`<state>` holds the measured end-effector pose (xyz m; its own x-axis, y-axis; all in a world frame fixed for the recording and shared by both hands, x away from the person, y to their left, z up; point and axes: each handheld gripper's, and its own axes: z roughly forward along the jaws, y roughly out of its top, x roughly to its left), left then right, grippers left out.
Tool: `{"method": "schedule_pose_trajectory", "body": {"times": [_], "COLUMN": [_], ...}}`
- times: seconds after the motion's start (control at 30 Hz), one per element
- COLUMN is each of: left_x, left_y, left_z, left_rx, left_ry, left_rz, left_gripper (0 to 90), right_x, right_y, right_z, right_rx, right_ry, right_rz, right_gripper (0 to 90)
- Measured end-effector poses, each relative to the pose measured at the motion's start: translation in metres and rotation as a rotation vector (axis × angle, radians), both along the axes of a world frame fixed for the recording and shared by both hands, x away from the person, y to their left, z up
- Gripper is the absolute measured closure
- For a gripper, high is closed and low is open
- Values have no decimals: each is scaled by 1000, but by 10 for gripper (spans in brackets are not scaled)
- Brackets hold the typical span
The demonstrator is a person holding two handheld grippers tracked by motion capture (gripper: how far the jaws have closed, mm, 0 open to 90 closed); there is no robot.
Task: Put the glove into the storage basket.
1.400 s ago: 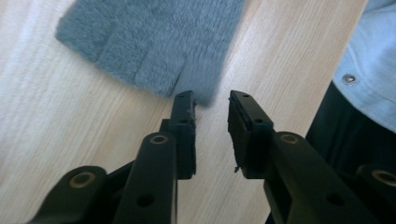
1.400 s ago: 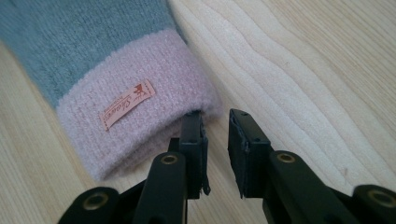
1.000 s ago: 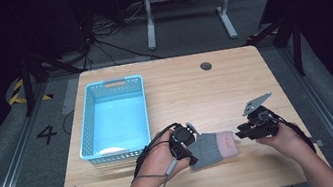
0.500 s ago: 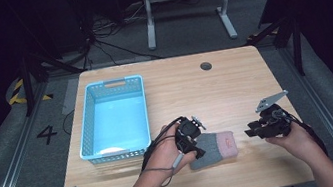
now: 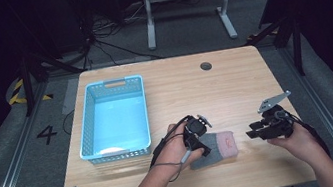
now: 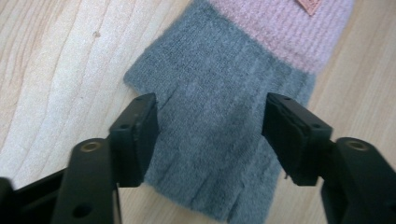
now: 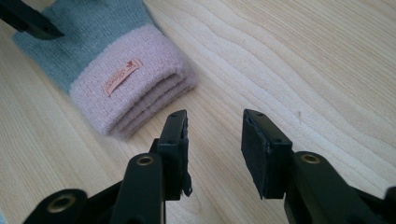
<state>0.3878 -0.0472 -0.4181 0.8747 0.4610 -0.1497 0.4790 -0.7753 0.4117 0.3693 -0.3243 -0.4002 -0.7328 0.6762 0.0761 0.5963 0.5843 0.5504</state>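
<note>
A grey glove with a pink cuff lies flat on the wooden table, near the front edge and just right of the blue basket. The left gripper hovers over the glove's grey finger end; its jaws have just been opening and now stand apart on either side of the knit, the pads not pressing it. The right gripper sits to the right of the cuff (a small orange label shows on the pink band), close by but apart from it; its jaws have also been opening and stand apart over bare wood, with nothing between them.
</note>
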Motion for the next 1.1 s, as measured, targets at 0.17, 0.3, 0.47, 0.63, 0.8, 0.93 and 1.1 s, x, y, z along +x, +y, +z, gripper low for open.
{"method": "schedule_pose_trajectory", "body": {"times": [0.17,0.3,0.47,0.63,0.8,0.93,1.1], "left_x": [-2,-2,-1,0,1,-1,-3], "left_y": [-9,-12,-15,-15,-16,-16,-16], "left_z": [-7,-11,-15,-18,-20,-18,-15], "left_rx": [46,65,92,88,81,77,52], "left_ry": [-12,-22,-16,-6,18,24,83], "left_rz": [5,14,16,9,-12,-18,-42], "left_gripper": [269,223,176,154,190,307,561], "right_x": [-1,-1,-1,-1,-1,-1,-1], "right_y": [2,3,3,3,3,3,2], "right_z": [0,0,0,0,-1,-1,0], "right_rx": [14,17,23,27,30,37,46], "right_ry": [3,7,10,10,18,19,24], "right_rz": [20,22,21,21,16,13,7], "right_gripper": [606,601,597,592,587,587,587]}}
